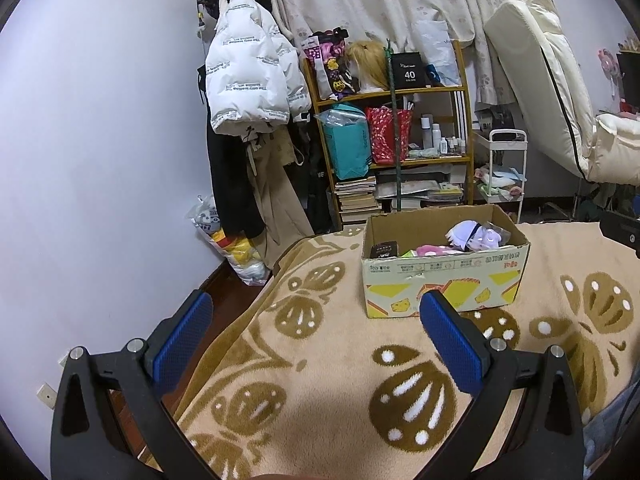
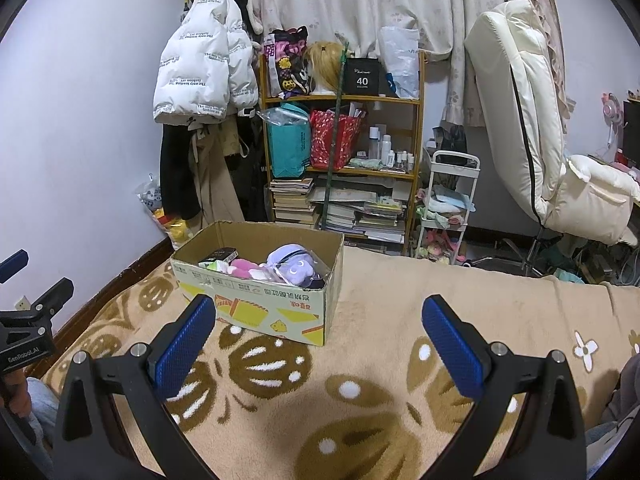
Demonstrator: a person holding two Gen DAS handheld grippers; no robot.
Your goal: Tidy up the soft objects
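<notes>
An open cardboard box (image 1: 444, 286) stands on a beige blanket with brown leaf patterns (image 1: 320, 392). Inside lie a purple plush in a clear bag (image 1: 478, 234), a pink soft toy (image 1: 432, 250) and a small dark packet (image 1: 383, 250). My left gripper (image 1: 316, 308) is open and empty, held above the blanket, short of the box. In the right wrist view the box (image 2: 276, 312) sits ahead to the left, with the purple plush (image 2: 294, 266) and the pink toy (image 2: 242, 267) inside. My right gripper (image 2: 320, 312) is open and empty above the blanket (image 2: 360, 420).
A wooden shelf (image 2: 340, 136) with bags, books and bottles stands behind the bed. A white puffer jacket (image 2: 200, 64) hangs at the left wall. A white trolley (image 2: 448, 208) and a folded cream mattress (image 2: 520, 112) are at the right. The left gripper shows at the left edge (image 2: 24, 320).
</notes>
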